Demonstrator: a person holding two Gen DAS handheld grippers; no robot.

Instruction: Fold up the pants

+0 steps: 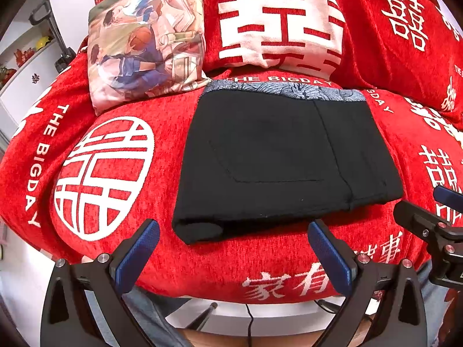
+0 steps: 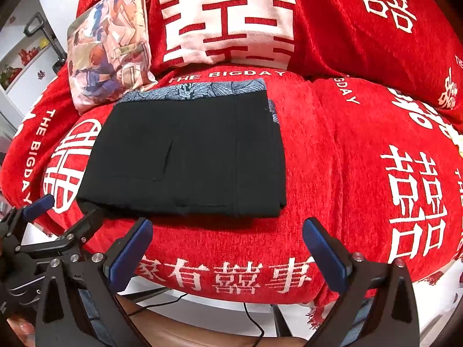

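Sofa cover point(image 1: 202, 254): red chenille throw with white double-happiness characters and "THE BIGDAY" lettering, draped over the seat and back cushions; it fills most of both views.
Back cushion point(image 1: 277, 26): red, with one large white character, standing upright behind the seat.
Black pants point(image 1: 277, 156): folded into a compact rectangle lying flat on the seat, a stitched pocket outline facing up; the rolled fold edge is toward the cameras.
Patterned garment point(image 1: 289, 88): blue-grey wave print, lying under the pants, showing as a strip along their far edge and, in the right wrist view, at their far right corner too.
Printed pillow point(image 1: 144, 37): illustrated basketball scene, leaning against the back cushion, just left of the pants' far corner.
Left gripper point(image 1: 234, 248): fingers point(image 1: 139, 254) with blue pads spread wide apart, holding nothing, hovering at the seat's front edge just short of the pants' near edge.
Right gripper point(image 2: 228, 245): fingers point(image 2: 324, 254) likewise spread apart and empty, near the pants' front right corner, not touching them.
Shelf point(image 1: 26, 55): white, at far left, carrying small red and yellow items too small to identify.
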